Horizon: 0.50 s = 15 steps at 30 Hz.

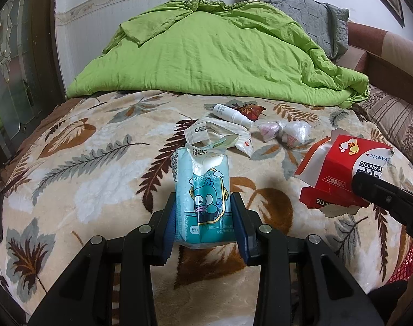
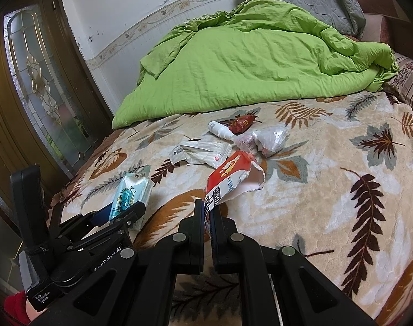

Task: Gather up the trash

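Two grippers work my bed: my left gripper (image 1: 203, 217) pinches a torn-open teal tissue pack (image 1: 201, 190), white tissue showing inside, while my right gripper (image 2: 206, 217) clamps a ripped red carton (image 2: 230, 176). Beyond both, on the leaf-print blanket (image 2: 328, 203), lie a white wrapper (image 2: 203, 153), white bottle (image 2: 220, 130), crumpled clear bags (image 2: 266, 138) and a red packet (image 2: 241, 123).

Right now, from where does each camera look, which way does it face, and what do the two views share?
Left wrist: sits on the left tongs, facing across the bed toward the green quilt; its pads clamp a blue tissue pack.
Right wrist: sits on the right tongs, facing the same way; its pads pinch a torn red box, and a red sleeve shows.
Shared: both packs, the white bottle, and each other's tongs.
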Each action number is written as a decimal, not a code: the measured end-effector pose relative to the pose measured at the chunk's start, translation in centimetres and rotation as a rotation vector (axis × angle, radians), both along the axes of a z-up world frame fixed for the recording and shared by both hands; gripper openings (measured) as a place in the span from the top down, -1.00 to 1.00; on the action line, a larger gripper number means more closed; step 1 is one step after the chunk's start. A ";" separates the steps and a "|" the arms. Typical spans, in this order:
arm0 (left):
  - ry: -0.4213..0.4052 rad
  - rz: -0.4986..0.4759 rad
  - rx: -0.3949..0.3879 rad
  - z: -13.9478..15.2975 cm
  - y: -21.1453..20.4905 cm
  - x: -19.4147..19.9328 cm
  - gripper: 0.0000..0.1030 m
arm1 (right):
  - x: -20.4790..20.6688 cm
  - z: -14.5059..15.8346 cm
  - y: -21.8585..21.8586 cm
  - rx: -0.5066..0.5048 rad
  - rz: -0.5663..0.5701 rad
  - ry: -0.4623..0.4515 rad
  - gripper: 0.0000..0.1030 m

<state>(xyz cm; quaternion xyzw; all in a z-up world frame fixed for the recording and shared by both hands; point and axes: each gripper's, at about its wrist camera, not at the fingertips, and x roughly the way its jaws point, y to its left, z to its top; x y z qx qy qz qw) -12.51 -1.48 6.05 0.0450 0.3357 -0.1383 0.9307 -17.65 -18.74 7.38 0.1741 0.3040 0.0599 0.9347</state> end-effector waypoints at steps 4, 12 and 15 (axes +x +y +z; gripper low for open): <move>-0.004 -0.032 -0.019 0.1 -0.2 -0.1 0.30 | -0.2 0.2 -0.1 0.005 -0.009 -0.006 0.91; 0.004 -0.118 -0.037 0.1 -1.3 -0.8 0.30 | -2.0 0.5 -2.3 0.086 -0.032 0.014 0.91; 0.008 -0.167 -0.052 0.3 -2.0 -1.4 0.30 | -3.5 0.6 -3.9 0.118 -0.053 0.026 0.91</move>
